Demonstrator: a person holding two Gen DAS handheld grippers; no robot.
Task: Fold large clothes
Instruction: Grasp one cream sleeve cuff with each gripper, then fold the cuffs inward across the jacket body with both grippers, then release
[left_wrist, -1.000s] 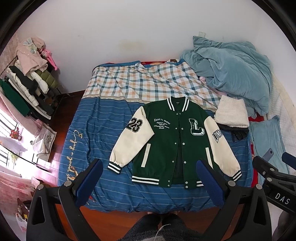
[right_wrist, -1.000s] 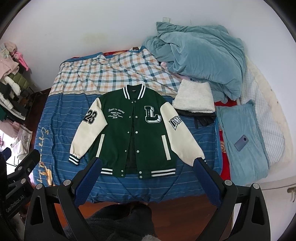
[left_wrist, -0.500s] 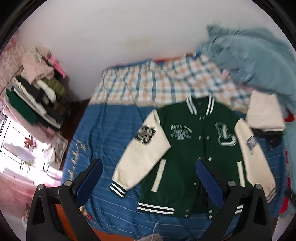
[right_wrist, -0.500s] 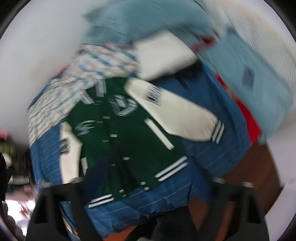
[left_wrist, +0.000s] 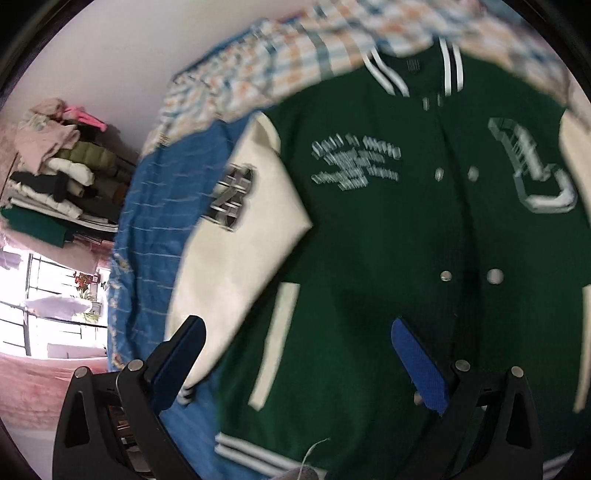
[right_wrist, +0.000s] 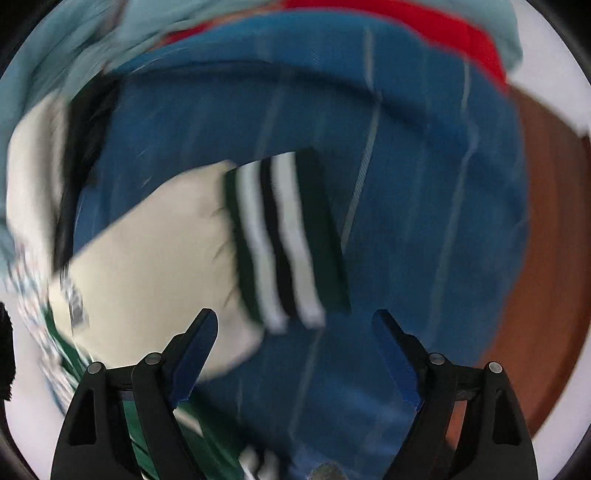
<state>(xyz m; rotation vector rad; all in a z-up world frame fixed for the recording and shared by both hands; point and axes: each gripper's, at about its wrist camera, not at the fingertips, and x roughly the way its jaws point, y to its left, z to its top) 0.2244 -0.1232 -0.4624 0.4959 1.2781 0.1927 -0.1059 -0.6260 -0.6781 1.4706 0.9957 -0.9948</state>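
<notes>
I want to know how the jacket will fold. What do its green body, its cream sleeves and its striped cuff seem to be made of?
The green body looks like matte woven or felted cloth: no shine, though blur hides the weave. The cream sleeve looks smoother, perhaps faux leather, with soft creases near the cuff. The striped cuff looks like ribbed knit, banded green, white and black, gathering the sleeve end.

Both fisheye views are smeared by motion blur, the right wrist's worse. Daylight glares overexposed from a window at the left. Edges bend strongly; shadows are soft.

matt cloth jacket (ribbed cuff), glossy floor
</notes>
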